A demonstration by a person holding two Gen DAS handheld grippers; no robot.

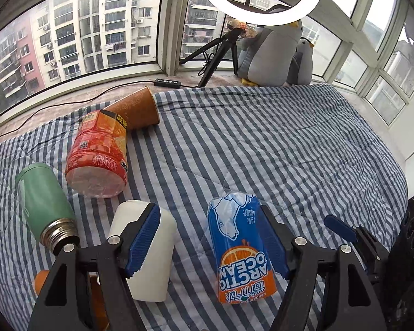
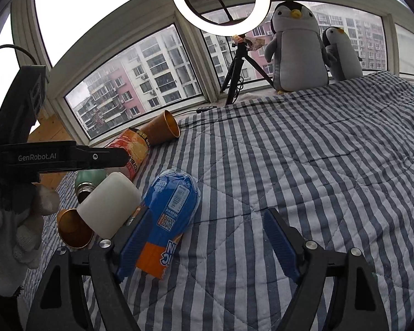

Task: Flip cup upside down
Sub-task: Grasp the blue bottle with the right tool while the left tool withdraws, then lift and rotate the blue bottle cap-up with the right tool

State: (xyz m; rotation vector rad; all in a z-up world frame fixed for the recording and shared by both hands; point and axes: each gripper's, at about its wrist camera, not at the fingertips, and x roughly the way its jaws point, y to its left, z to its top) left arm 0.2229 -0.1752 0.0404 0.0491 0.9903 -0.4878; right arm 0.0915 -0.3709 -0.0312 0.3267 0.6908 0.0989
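**Open Jaws Over a Toppled Cup on a Striped Quilt**

Bay window [image 1: 82, 27] onto grey apartment blocks, ring light [image 1: 262, 19] and two plush penguins [image 1: 267, 55] on the sill, blue-and-white striped quilt [image 1: 262, 151] spread below.

From the left: green flask [image 1: 41, 198] on its side with the steel neck bare. Red cut-down bottle [image 1: 96, 151] tilted just beyond. Brown paper cup [image 1: 138, 110] tipped over near the sill. White cup [image 1: 157, 275] partly behind one blue pad.

Left gripper [image 1: 207, 220] spread wide, holding nothing, one finger in front of the white cup and the other just beside the blue Arctic Ocean cup [image 1: 234, 248]. Apparently lying on its side there, domed base pointing away. Probably the cup to be flipped, though hard to tell for certain.

Further right, right gripper [image 2: 208, 215] likewise spread and empty over bare quilt, its left pad in front of the same blue cup.

Best handled, by the look of it, by centring the left pads across the cup's middle, clear of the white cup, closing gently on the thin plastic, lifting clear of the soft quilt before turning, then setting the mouth down flat.
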